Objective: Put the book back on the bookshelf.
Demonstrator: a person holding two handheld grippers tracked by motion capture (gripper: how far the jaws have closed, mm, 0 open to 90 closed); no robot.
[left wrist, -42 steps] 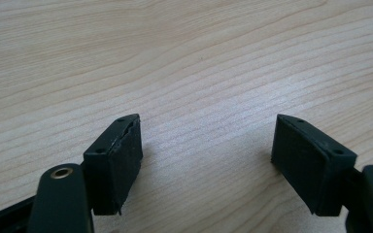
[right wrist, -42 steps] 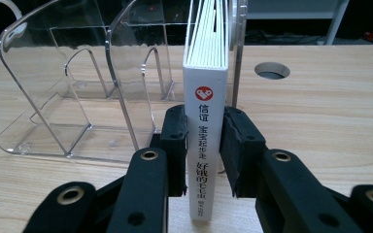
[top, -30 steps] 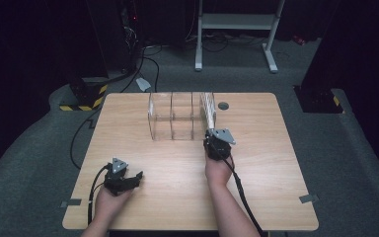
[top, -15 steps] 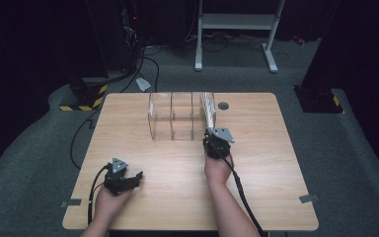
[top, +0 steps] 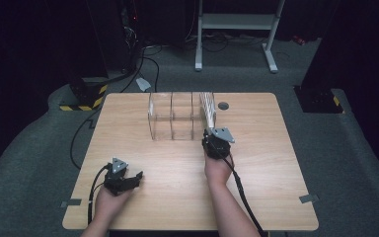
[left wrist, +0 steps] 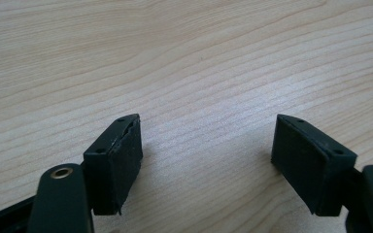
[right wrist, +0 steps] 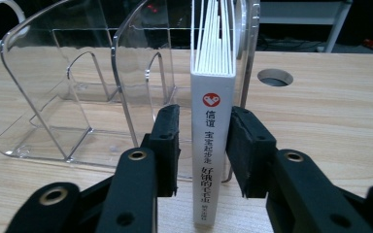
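The right gripper [right wrist: 203, 145] had just been opening; its jaws stood slightly off the white book [right wrist: 212, 145] (upright in the clear rack's [right wrist: 58, 97] end slot). Half out, the book could tip. The left gripper [left wrist: 206, 160] rested wide, empty

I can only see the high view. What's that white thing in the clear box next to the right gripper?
Observer: It's a white book. It stands upright in the end slot of the clear rack, with its spine facing the right gripper.
Operator: Is the gripper squeezing it?
Observer: No. The book is between the jaws, but they have just been opening, and there's a gap between one pad and the spine.
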